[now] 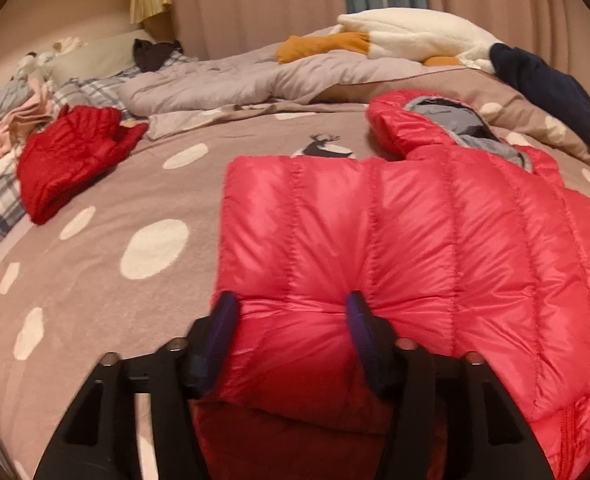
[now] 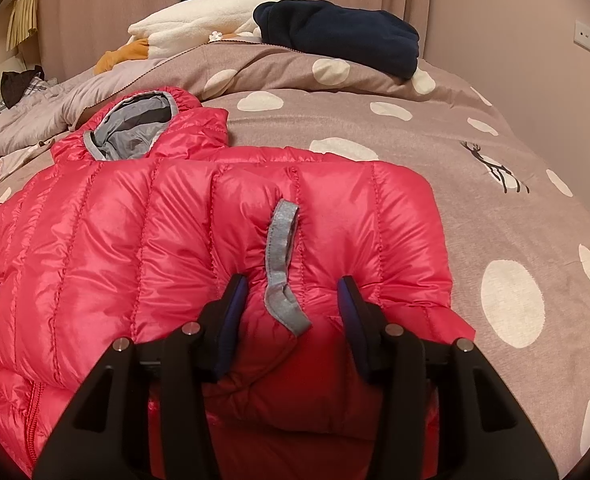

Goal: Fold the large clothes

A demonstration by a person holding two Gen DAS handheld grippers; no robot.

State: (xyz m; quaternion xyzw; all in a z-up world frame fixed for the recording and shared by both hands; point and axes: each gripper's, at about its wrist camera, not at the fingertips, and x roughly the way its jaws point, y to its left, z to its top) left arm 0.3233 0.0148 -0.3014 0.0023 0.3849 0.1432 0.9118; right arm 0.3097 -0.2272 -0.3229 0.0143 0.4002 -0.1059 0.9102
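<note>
- Bed (image 1: 95,280): a dotted brown cover, with the duvet (image 1: 235,76) bunched at the far side and loose clothes lying about.
- Jacket (image 1: 375,232): a red puffy one, lying flat mid-bed with its near part folded over and the grey-lined hood (image 2: 135,128) at the far end.
- Red knit (image 1: 67,156): heaped well apart, toward the left gripper's side; it poses no obstacle.
- Left gripper (image 1: 291,312): jaws apart, straddling the fold's near left corner. The fabric bulges between the pads, and whether they press I cannot tell.
- Right gripper (image 2: 293,292): straddles the near right edge likewise, its bite unclear.
- Grey loop (image 2: 281,264): lies between the right jaws.
- Risk: slick, springy down may puff open once released; a pad could snag the loop and drag the fold askew.
</note>
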